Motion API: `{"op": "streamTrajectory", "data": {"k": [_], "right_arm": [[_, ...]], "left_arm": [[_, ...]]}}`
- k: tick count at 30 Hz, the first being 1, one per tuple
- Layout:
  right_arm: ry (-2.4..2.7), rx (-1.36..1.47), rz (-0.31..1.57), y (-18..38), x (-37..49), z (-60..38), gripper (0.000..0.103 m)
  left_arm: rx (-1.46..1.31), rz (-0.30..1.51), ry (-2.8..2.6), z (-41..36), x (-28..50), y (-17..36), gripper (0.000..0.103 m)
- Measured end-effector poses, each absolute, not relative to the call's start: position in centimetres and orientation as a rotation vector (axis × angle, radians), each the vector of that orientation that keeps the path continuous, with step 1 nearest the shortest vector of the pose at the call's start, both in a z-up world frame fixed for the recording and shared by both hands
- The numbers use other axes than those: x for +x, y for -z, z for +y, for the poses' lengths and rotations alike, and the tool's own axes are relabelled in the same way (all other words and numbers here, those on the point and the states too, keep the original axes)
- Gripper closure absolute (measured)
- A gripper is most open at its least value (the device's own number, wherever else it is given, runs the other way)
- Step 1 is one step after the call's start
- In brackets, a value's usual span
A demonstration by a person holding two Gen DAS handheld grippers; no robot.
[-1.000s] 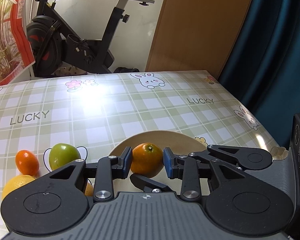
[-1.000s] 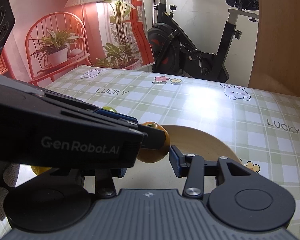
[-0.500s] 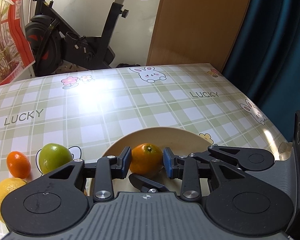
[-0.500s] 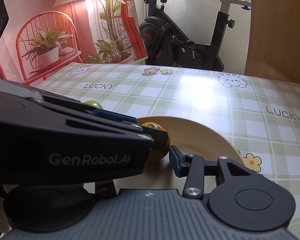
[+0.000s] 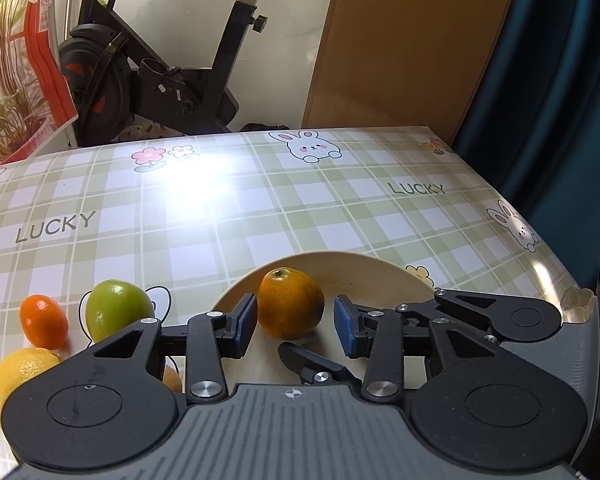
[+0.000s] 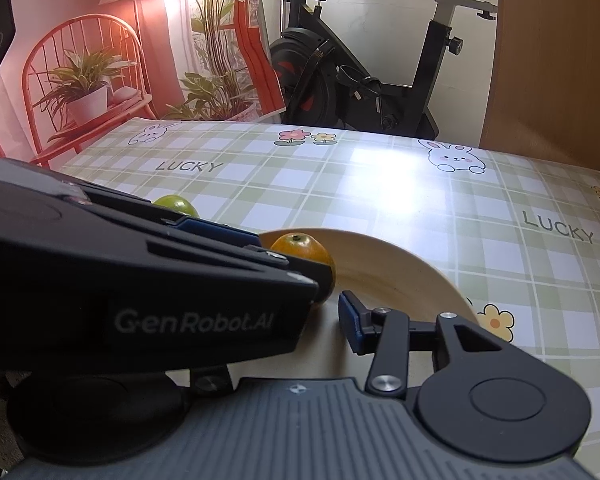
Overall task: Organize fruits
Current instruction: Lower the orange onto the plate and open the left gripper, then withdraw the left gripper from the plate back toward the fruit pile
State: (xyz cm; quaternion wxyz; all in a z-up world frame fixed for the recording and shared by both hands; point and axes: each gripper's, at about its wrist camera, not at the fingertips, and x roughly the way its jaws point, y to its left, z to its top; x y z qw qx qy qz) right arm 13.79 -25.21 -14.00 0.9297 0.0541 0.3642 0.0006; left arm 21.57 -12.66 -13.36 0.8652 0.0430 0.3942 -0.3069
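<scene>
Left gripper jaws just opened, releasing the orange into the bowl. Right gripper empty, slightly apart. Lime, small orange, lemon left on table.

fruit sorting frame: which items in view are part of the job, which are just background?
In the job:
- orange in the plate, between the left gripper pads, which have just opened off it
- green fruit, small orange fruit, lemon on the tablecloth

Just lying about:
- exercise bike
- plant backdrop
- blue curtain
</scene>
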Motion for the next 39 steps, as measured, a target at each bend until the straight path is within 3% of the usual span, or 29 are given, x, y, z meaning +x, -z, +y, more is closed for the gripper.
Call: {"op": "streamTrajectory", "data": {"k": [39], "right_arm": [[-0.011,0.182,0.642,8.7,6.6,-20.2,0.054]], "left_arm": [[0.098,0.637,0.398,-2.3,11.6,7.0,0.058]]}}
